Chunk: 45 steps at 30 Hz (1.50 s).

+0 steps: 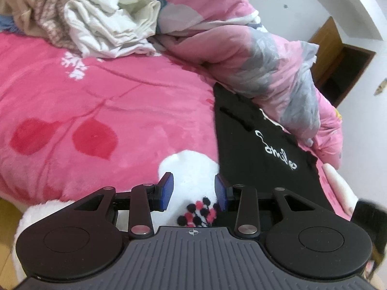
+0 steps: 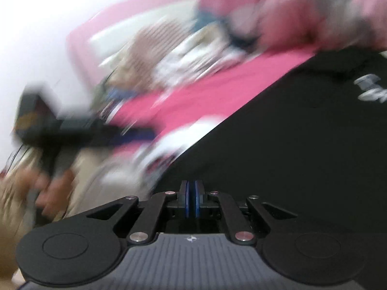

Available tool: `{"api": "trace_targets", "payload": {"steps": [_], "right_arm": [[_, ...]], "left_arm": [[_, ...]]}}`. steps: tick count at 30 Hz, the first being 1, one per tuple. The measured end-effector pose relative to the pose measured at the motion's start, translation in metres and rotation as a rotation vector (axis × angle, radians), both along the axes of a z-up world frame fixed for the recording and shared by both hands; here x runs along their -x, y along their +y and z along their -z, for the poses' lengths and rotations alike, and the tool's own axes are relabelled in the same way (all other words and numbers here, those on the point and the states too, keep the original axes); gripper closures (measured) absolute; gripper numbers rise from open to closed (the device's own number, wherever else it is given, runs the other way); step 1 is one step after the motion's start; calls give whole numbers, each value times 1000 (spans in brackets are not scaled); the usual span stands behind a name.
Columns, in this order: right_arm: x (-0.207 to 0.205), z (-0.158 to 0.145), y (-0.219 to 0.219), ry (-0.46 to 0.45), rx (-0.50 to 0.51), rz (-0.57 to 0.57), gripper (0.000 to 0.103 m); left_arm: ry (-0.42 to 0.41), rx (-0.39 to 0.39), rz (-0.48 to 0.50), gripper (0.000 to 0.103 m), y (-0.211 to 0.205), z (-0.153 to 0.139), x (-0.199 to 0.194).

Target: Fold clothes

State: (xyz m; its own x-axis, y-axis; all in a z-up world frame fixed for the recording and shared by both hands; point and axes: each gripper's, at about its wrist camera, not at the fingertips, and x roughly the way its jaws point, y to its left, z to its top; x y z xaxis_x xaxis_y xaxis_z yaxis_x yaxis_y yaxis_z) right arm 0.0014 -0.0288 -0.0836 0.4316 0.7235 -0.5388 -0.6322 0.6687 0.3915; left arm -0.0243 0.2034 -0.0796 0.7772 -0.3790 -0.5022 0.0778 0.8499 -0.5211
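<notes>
pink plush blanket [image 1: 116,101] with red leaf shapes and white patches covers the bed, and it fills most of the left wrist view. nearest the camera the left gripper [image 1: 193,191] hangs over a white patch of that blanket; its blue fingers [image 1: 167,191] stand partly apart with nothing between them but the blanket below.

just right of it a black t-shirt [image 1: 261,145] with white script lettering lies flat on the bed, its near edge close beside the right finger. a bunched pink and grey duvet [image 1: 266,60] rests over the shirt's far corner. farther back, a crumpled white cloth [image 1: 113,26] and a beige knitted garment [image 1: 46,7] sit heaped at the head of the bed. beyond the duvet stand a pale wall and a brown wooden doorway [image 1: 343,60].

the right wrist view is heavily blurred. the right gripper [image 2: 192,198] has its fingers [image 2: 186,198] pressed together; whether cloth is pinched between them cannot be told. the black t-shirt [image 2: 290,145] spreads just ahead of it. a hand [image 2: 48,193] shows at lower left, smeared.
</notes>
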Motion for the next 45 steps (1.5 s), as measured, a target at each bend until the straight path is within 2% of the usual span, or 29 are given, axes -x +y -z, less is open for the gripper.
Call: {"api": "trace_targets", "payload": {"steps": [2,4,9,13,17,19,22,26,28,30,32,33,35,37,40,42,45], "right_arm": [[20,11,26,18,14,-136,98],[33,9,39,-56,71,-190,98],[-16,-11,16,-74,27,63,98],[-7,-2,29,-42,29,-27,98],[24,3,36,-48,17,-126,98],[12,-9,9,-52,-38,7,98],[-17,-16,-58,40,-197,263,98],[-17,2,-127,148,-252,496,98],[-2,11,-164,171,-261,622,100],[22,8,-212,137,-248,811,101],[46,4,-260,100,-234,999,100],[56,5,-284,101,-242,1084,100],[75,5,-317,122,-308,1187,100],[88,0,-329,92,-304,1219,98],[89,-9,-321,51,-283,1191,98],[89,-15,-314,35,-287,1140,98],[73,-21,-294,14,-279,1052,98]], "left_arm": [[-1,-8,3,66,1,3,-2],[0,-10,4,66,4,6,-4],[-19,12,7,66,10,4,-6],[-45,22,30,66,7,-2,-14],[-57,25,84,66,-8,-8,-29],[-58,25,112,66,-18,-11,-39],[-43,13,167,66,-42,-16,-56],[26,27,274,66,-79,-5,-75],[81,23,291,66,-91,9,-83],[116,33,298,66,-99,19,-89],[123,83,284,67,-91,22,-92],[135,108,277,67,-87,23,-94],[155,124,273,66,-84,22,-98],[156,79,287,66,-89,13,-100],[141,-3,318,66,-98,-7,-100],[112,-9,338,66,-103,-25,-100],[91,-9,346,54,-114,-38,-108]]}}
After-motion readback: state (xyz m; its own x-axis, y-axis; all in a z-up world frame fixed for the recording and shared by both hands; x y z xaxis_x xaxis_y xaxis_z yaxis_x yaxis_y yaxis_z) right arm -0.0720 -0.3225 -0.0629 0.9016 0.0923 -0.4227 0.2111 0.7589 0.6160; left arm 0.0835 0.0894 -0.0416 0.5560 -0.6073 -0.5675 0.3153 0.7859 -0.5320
